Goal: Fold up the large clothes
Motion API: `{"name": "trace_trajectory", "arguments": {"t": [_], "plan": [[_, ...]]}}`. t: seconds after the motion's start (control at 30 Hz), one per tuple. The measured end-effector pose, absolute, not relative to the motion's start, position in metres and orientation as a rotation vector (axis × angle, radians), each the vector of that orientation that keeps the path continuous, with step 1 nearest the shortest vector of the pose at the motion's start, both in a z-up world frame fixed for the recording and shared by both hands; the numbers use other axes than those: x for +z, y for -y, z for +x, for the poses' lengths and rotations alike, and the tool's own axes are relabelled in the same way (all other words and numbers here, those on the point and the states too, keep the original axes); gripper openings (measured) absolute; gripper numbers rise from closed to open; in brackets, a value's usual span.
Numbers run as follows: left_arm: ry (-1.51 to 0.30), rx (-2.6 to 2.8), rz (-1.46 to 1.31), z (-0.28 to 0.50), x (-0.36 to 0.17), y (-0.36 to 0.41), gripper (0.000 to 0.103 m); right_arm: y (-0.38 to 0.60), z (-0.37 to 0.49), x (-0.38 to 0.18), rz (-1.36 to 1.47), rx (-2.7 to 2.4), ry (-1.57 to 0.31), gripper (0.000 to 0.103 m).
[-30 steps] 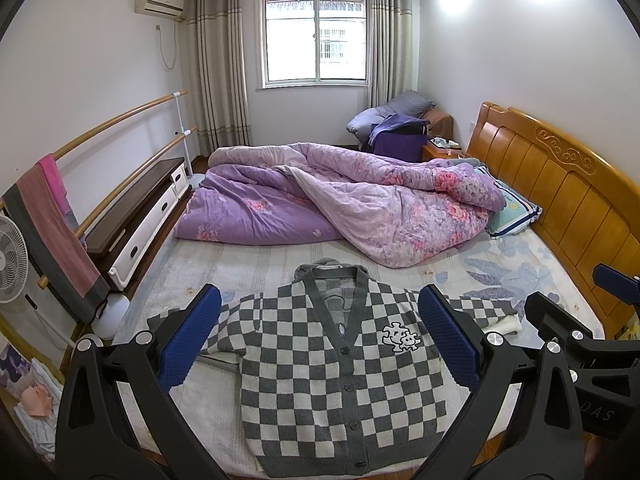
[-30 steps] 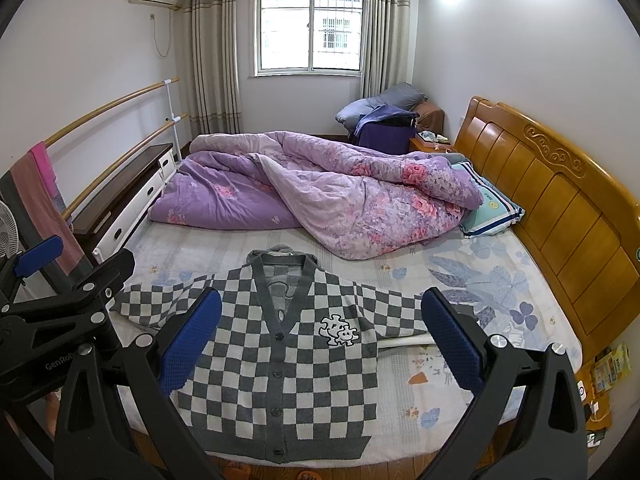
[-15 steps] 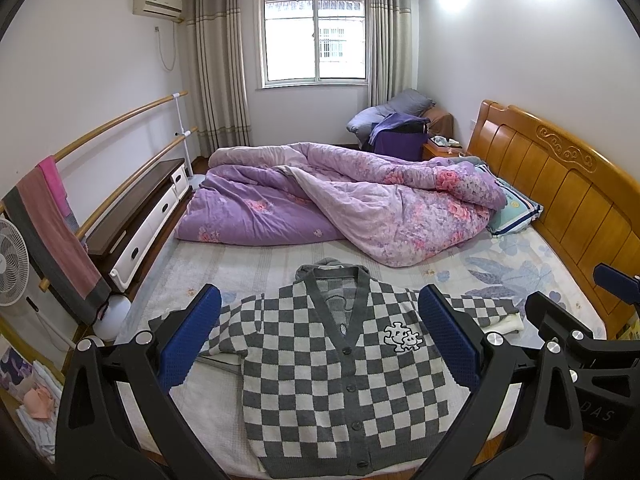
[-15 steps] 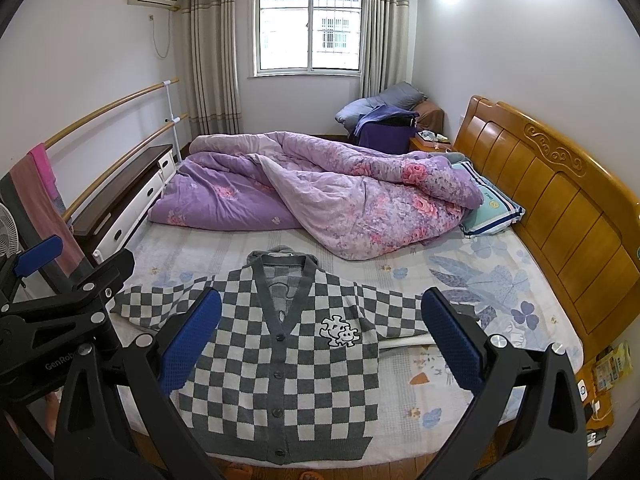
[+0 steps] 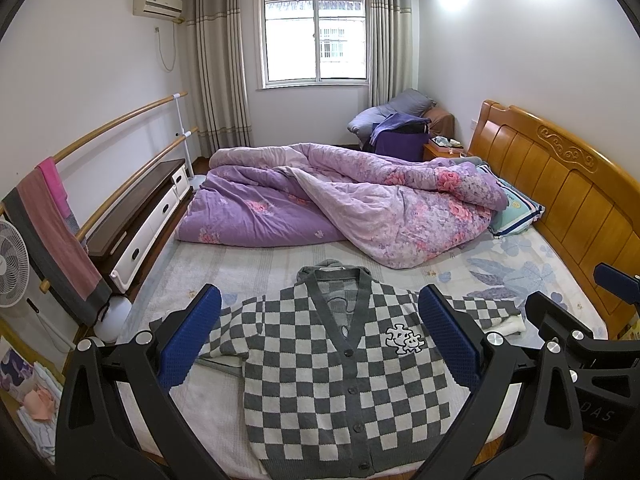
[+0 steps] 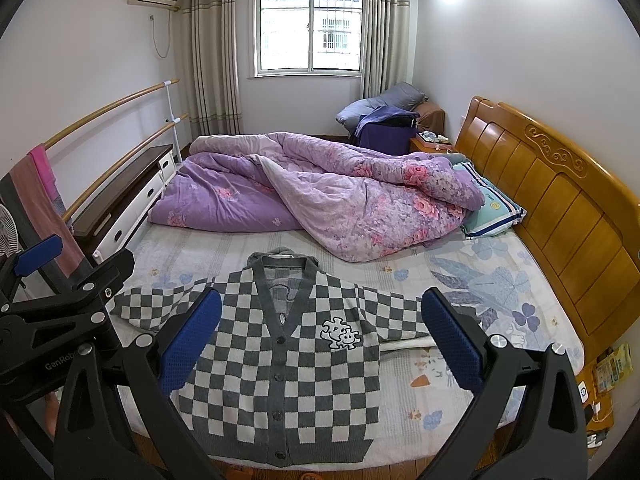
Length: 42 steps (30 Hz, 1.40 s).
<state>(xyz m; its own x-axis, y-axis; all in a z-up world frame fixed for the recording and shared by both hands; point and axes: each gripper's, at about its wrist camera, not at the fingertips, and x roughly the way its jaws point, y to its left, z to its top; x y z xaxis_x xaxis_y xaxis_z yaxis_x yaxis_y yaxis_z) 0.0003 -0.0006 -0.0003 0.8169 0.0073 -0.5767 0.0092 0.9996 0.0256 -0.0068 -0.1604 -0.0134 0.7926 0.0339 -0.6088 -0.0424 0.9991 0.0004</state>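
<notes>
A grey and white checkered cardigan (image 5: pixel 340 364) lies flat, buttoned, front up, sleeves spread, at the near edge of the bed; it also shows in the right wrist view (image 6: pixel 280 364). My left gripper (image 5: pixel 320 340) is open and empty, held above the cardigan. My right gripper (image 6: pixel 322 340) is open and empty too, held above the cardigan's right half. Each gripper shows at the edge of the other's view: the right one (image 5: pixel 592 320) and the left one (image 6: pixel 52 288).
A crumpled purple floral duvet (image 5: pixel 340 204) fills the far half of the bed (image 6: pixel 500 280). A pillow (image 5: pixel 516 208) lies by the wooden headboard (image 5: pixel 568 184). Wooden rails (image 5: pixel 120 120) with a hung towel, a low cabinet (image 5: pixel 140 216) and a fan (image 5: pixel 10 268) stand at left.
Both views have shifted very slightly; the cardigan sits a touch lower in the left wrist view. Both grippers stay open and the cardigan has not moved.
</notes>
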Motion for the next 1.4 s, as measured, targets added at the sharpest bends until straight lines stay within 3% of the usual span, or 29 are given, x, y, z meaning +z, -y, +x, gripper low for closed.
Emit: {"name": "trace_trajectory", "arguments": {"t": [1.4], "plan": [[-0.62,-0.029,0.029,0.014,-0.014,-0.019,0.098,0.135,0.003,-0.025,-0.008,0.011,-0.664,0.096]]}}
